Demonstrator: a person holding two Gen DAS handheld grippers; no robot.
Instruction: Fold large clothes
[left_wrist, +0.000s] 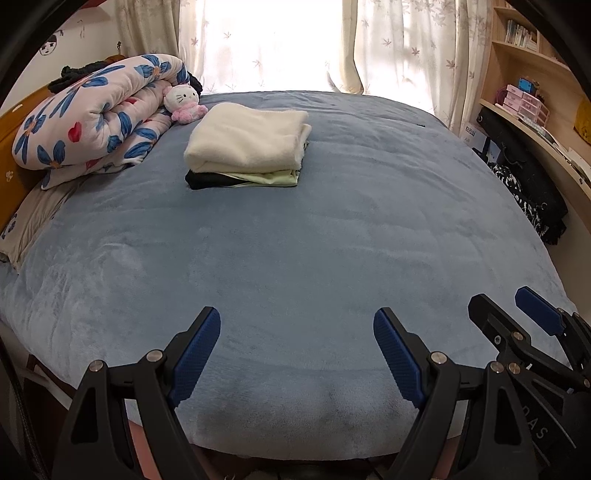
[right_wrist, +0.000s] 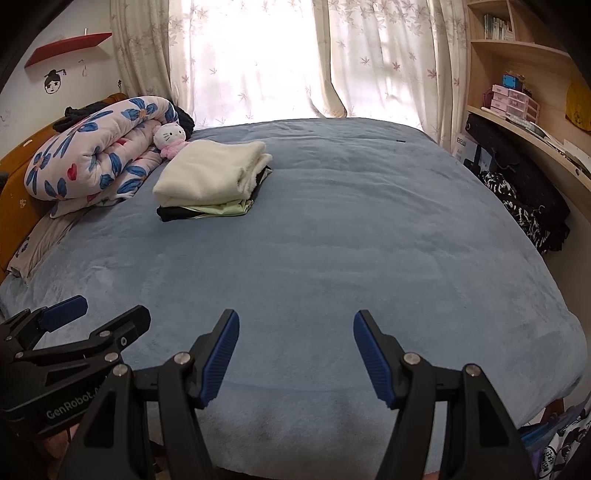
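A stack of folded clothes (left_wrist: 246, 147) lies on the blue bed cover (left_wrist: 295, 258) toward the far left: a cream fleece piece on top, a pale green one and a black one beneath. The stack also shows in the right wrist view (right_wrist: 212, 177). My left gripper (left_wrist: 297, 328) is open and empty over the near edge of the bed. My right gripper (right_wrist: 295, 328) is open and empty beside it, to its right. Each gripper shows at the side of the other's view, the right one (left_wrist: 509, 310) and the left one (right_wrist: 107, 314).
A rolled floral quilt (left_wrist: 92, 114) and a Hello Kitty plush (left_wrist: 184, 101) lie at the head of the bed on the left. Curtains (left_wrist: 406, 44) hang behind. A curved desk with shelves (left_wrist: 535, 122) and dark clothes (left_wrist: 528, 195) stand on the right.
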